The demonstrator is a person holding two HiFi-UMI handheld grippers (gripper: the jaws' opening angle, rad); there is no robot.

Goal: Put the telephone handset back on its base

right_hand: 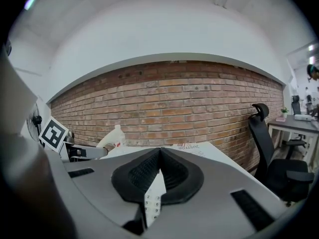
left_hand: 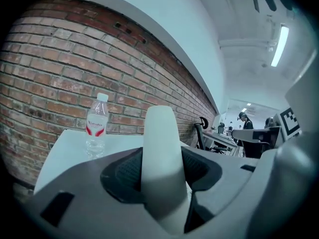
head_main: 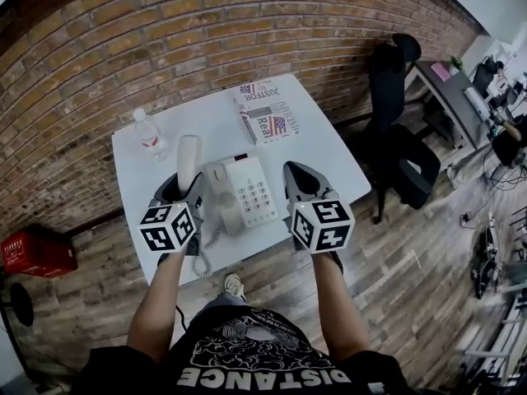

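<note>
Holding the white handset [left_hand: 159,148] clamped around its middle in the left gripper [head_main: 188,189], pads [left_hand: 124,172] pressed on both flanks, one end poking up past them toward 12 o'clock. Hovering just at 9 o'clock of the base [head_main: 239,174], not yet seated on the empty cradle [head_main: 221,200] along that side. Probably gripped mid-body to leave both ends free for dropping into the cradle, and held near to avoid tugging the coiled cord [head_main: 202,257], curled at 7 o'clock by the near edge of the table [head_main: 329,151]. Parked at 3 o'clock of the base with the right gripper [right_hand: 159,156], jaws closed tip to tip on nothing, only the keypad [head_main: 257,196] glimpsed below them; likely placed there for steadying the base against sliding. Leaving well apart a water bottle [head_main: 149,134] at 11 o'clock and a printed book [head_main: 265,112] between 12 and 1 o'clock, both toward the brick wall [head_main: 165,39], out of the short path rightward to the cradle.
</note>
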